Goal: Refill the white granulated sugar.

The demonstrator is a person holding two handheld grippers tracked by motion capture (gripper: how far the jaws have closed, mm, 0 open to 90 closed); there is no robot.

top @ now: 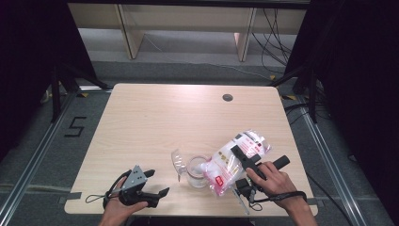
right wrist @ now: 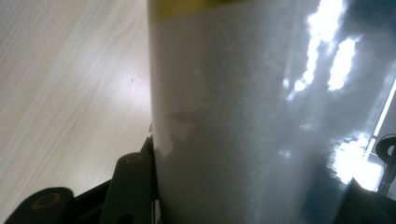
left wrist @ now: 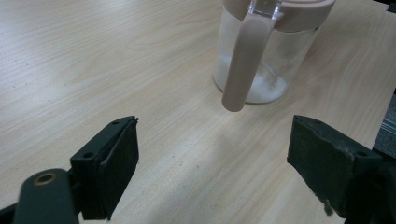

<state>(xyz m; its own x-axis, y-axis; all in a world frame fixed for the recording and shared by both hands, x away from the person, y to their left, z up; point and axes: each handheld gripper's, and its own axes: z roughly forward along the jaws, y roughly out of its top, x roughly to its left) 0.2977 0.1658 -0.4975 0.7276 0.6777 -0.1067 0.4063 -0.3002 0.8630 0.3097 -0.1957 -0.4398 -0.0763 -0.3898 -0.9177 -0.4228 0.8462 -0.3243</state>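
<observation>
The right hand-held gripper (top: 242, 157) is clamped on a clear plastic bag (top: 235, 160) of white powder or grains, tipped so its lower end sits over the mouth of a glass jar (top: 197, 172) near the front edge of the counter (top: 155, 117). A thin layer of white already lies in the bottom of the jar, so I would judge the pouring under way but far from finished. The jar's beige lid hangs open on its hinge, a clear flap standing up on the side away from the bag.

The left hand-held gripper (top: 157, 183) rests near the front left of the counter with its jaws wide apart and nothing between them — it points at the jar from a little way off.

To pour well, the bag's open corner should stay right above the jar mouth and be tilted slowly; the jar is light, so steadying it by the strap with the free gripper looks wise — a nudge from the bag could tip it.

The counter is pale wood with a dark cable hole (top: 227, 97) at the back. Beyond it: grey floor, black curtains, loose cables.
</observation>
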